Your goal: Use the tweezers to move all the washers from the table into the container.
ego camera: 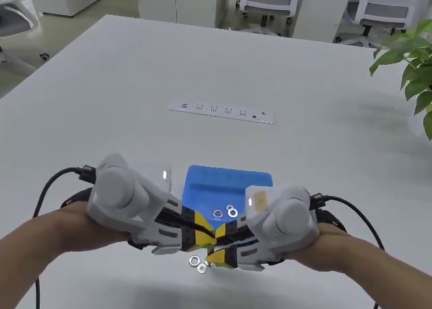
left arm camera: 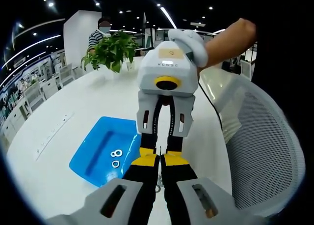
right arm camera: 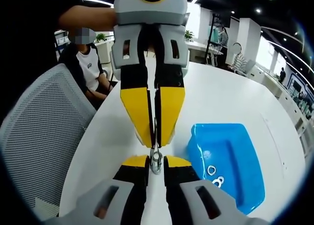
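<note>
Two loose washers lie on the table, nearest me, right under my grippers.
Why are the grippers so low?
My left gripper and right gripper meet tip to tip. Both look pinched together on the thin tweezers, probably so I can seat them points-down over those washers.
Container?
The blue container is just beyond the tips, close so the carry is short. A pair of stored washers sits in it, so I'd say about half done.
Anything further out?
A power strip, well apart and out of the way.
</note>
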`<act>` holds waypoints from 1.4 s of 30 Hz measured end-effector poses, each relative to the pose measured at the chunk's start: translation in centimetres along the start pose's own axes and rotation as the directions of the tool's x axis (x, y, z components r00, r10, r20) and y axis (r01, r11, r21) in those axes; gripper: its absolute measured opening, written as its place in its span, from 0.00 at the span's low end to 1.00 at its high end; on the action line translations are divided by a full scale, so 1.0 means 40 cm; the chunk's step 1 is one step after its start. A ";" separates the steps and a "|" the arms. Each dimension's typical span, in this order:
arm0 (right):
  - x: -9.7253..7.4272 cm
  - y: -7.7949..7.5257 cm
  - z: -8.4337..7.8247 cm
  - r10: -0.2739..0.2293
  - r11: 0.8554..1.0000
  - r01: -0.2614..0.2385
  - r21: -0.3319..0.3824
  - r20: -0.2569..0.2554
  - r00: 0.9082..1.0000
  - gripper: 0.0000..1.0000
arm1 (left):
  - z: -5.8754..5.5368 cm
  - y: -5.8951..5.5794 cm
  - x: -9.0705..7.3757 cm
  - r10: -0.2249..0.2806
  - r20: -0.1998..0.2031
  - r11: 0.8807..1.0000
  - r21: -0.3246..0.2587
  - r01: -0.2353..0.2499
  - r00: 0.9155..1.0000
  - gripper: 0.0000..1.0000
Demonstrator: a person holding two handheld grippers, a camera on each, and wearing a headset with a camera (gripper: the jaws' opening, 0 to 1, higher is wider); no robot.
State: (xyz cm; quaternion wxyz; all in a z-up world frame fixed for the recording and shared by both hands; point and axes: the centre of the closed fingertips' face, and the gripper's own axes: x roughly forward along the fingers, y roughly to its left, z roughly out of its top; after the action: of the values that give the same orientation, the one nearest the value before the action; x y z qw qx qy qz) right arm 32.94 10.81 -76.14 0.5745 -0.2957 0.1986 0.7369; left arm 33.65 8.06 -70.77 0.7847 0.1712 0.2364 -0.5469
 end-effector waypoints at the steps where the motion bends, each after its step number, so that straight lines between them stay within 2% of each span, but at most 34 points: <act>1: 0.001 0.002 0.001 0.001 1.000 -0.001 -0.002 0.001 1.000 0.12 | 0.000 0.000 0.000 0.000 -0.001 1.000 0.001 0.000 1.000 0.06; 6: 0.002 0.003 0.003 -0.003 1.000 0.003 -0.006 0.007 1.000 0.10 | -0.001 0.002 -0.001 0.000 -0.003 1.000 0.000 0.000 1.000 0.06; 17: 0.002 0.004 0.004 -0.003 1.000 0.002 0.030 0.017 1.000 0.08 | -0.003 -0.002 -0.002 -0.008 -0.009 1.000 0.002 0.008 1.000 0.06; 42: -0.003 0.007 0.008 0.001 0.998 -0.003 0.057 0.036 0.999 0.06 | -0.010 0.001 -0.006 0.006 -0.018 1.000 -0.012 -0.007 1.000 0.07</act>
State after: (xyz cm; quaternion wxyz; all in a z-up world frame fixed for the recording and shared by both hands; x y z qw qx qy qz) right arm 32.63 10.84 -75.83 0.5853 -0.2658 0.2096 0.7368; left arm 33.53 8.45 -70.97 0.7853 0.1721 0.2461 -0.5414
